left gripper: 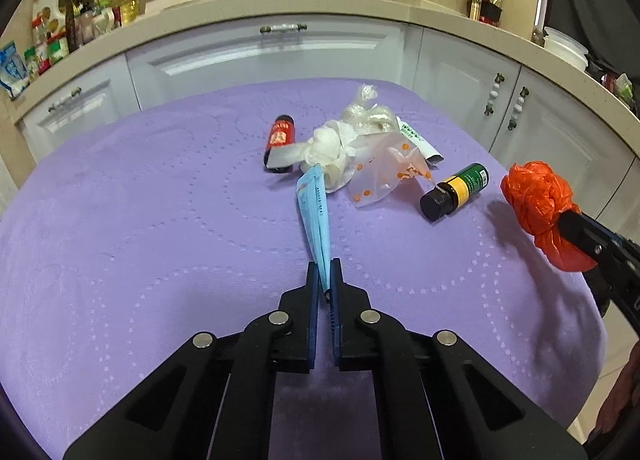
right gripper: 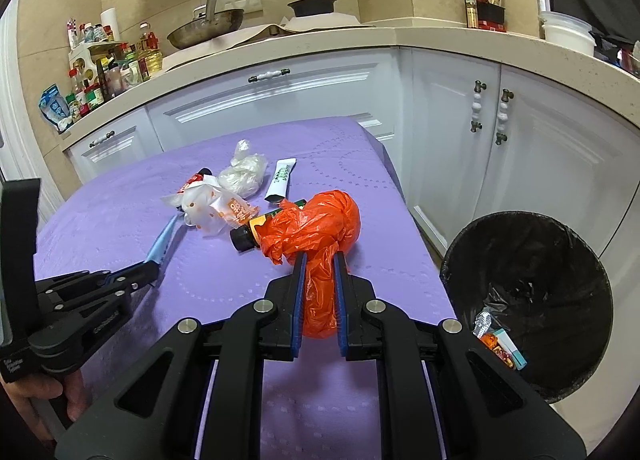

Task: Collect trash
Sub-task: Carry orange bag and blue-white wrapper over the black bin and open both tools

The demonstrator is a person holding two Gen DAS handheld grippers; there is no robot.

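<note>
The left gripper is closed on the near end of a flat blue packet, pinched between both fingers; the packet runs forward and up from the jaws, its far tip level with the trash pile. The right gripper is clamped on a crumpled orange plastic bag, which bulges above and hangs below the fingers.

Both grippers sit over the near part of a table with a purple cloth. The near and left cloth area is bare. The right table edge drops off just beside the right gripper. A black-lined trash bin stands on the floor beyond that edge, mouth open, with a few wrappers inside.

Mid-table, the remaining trash forms one cluster: a dark bottle with a green-and-yellow label lying on its side, a dotted clear bag, white crumpled tissue, a red tube, a white-and-green tube and a clear knotted bag. In the right wrist view the orange bag hides most of the bottle. Label text is unreadable.

White cabinets stand close behind the table's far edge.
</note>
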